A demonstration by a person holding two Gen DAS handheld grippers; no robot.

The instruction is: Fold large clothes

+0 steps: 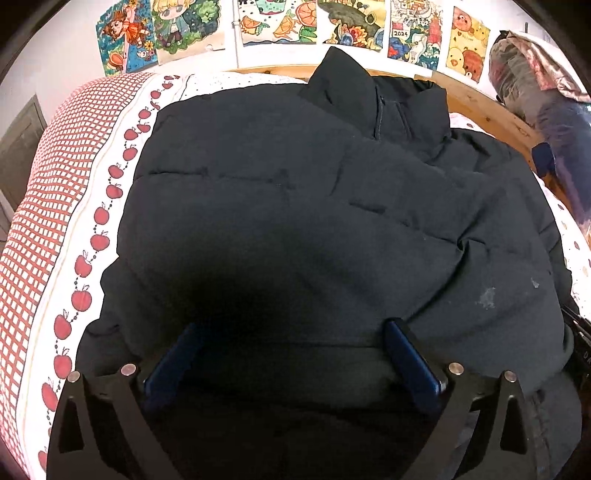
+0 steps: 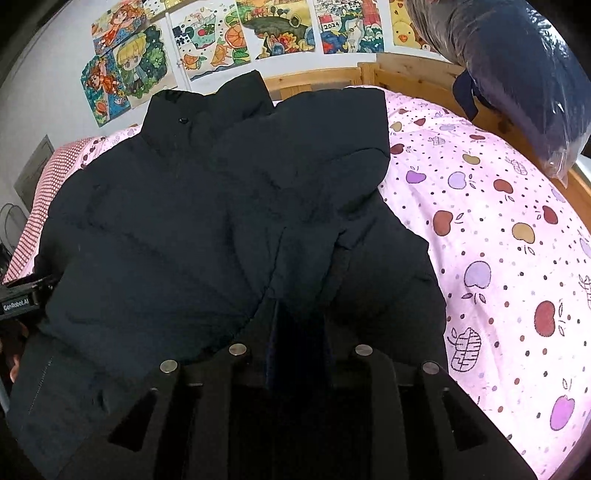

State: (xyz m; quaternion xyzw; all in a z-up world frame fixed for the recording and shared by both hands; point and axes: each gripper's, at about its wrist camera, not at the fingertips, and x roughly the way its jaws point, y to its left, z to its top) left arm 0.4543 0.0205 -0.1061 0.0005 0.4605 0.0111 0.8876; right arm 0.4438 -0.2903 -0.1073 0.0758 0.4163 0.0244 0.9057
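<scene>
Right wrist: left gripper (image 2: 22, 299) label reads "GenRobot.AI"; poster (image 2: 330, 27) "2024".

Readable text: one brand label and one year.

"GenRobot.AI" stands in white letters on a black device (image 2: 20, 301) at the left edge of the right wrist view, just beside the dark jacket. "2024" is printed on a colourful calendar poster (image 2: 341, 27) on the wall above the bed, and shows again on the same poster (image 1: 406, 35) in the left wrist view. The smaller print on that poster is too fine to read.
</scene>
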